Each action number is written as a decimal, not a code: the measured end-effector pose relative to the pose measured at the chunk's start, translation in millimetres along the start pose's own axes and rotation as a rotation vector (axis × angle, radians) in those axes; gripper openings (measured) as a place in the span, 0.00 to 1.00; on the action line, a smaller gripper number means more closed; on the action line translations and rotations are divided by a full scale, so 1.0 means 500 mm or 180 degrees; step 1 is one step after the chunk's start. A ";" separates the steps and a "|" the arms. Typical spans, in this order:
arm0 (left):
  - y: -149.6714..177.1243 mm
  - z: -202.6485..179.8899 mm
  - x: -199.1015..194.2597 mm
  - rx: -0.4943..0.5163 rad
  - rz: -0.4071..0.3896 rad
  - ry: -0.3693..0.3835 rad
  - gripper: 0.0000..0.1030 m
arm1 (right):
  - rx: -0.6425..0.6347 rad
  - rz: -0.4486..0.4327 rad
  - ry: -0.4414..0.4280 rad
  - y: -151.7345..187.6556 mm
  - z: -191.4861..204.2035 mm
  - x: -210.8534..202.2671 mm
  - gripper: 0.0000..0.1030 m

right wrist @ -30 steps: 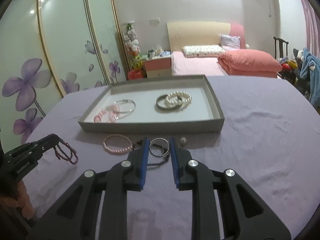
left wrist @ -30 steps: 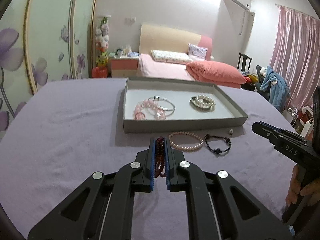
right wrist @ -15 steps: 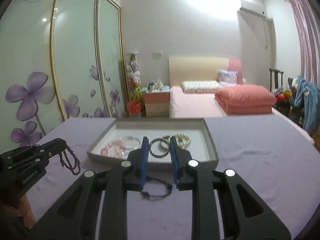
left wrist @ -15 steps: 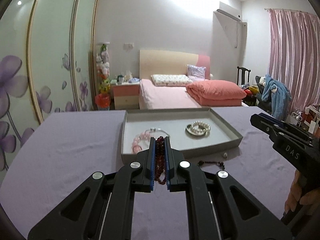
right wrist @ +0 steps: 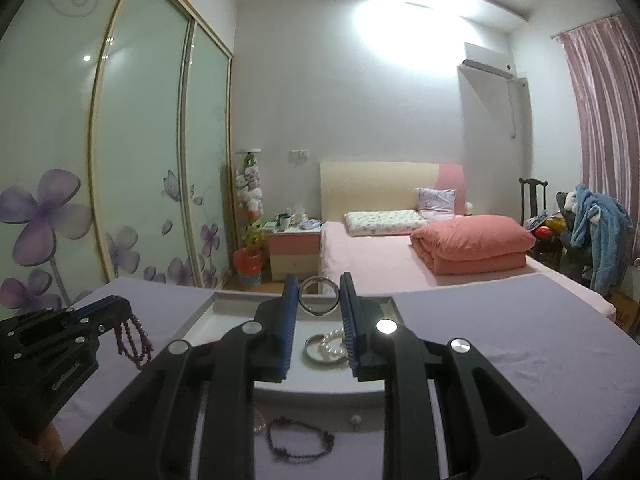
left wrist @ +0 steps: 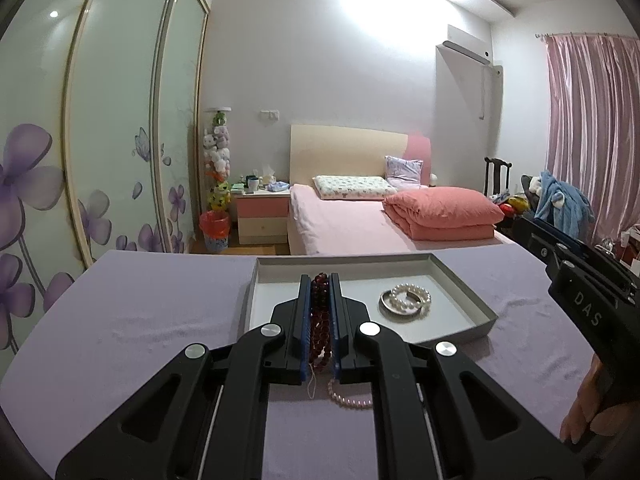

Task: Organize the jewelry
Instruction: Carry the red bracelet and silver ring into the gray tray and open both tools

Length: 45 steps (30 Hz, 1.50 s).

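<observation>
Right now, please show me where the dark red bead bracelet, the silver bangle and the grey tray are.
dark red bead bracelet (left wrist: 320, 320), left wrist view, on the beads between the pads.
silver bangle (right wrist: 319, 297), right wrist view, on its lower rim.
grey tray (left wrist: 468, 300), left wrist view, on its right wall.

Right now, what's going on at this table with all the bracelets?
A person is sorting jewelry with a gripper in each hand. The left gripper is shut on a dark red bead bracelet, and the right gripper is shut on a silver bangle, both held above the grey tray. A pearl bracelet lies in the tray; a pink one and a dark one lie on the purple cloth.
</observation>
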<state>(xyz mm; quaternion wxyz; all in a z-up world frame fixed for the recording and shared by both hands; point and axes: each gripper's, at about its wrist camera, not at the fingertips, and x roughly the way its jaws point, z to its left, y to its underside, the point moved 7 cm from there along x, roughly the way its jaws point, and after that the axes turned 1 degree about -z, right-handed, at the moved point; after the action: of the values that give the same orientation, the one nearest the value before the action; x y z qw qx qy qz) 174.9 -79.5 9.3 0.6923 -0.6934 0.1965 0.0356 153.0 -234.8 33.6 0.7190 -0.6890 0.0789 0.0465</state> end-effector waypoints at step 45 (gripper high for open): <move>0.025 0.034 0.246 -0.0219 0.0683 0.0180 0.34 | 0.0430 0.1325 -0.0068 0.164 -0.041 0.357 0.44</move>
<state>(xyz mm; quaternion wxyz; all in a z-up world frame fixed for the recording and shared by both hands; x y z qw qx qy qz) 287.6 -90.0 -42.6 0.6545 -0.6924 0.2877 0.0967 313.1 -258.7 -79.6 0.7392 -0.6075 0.2148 0.1959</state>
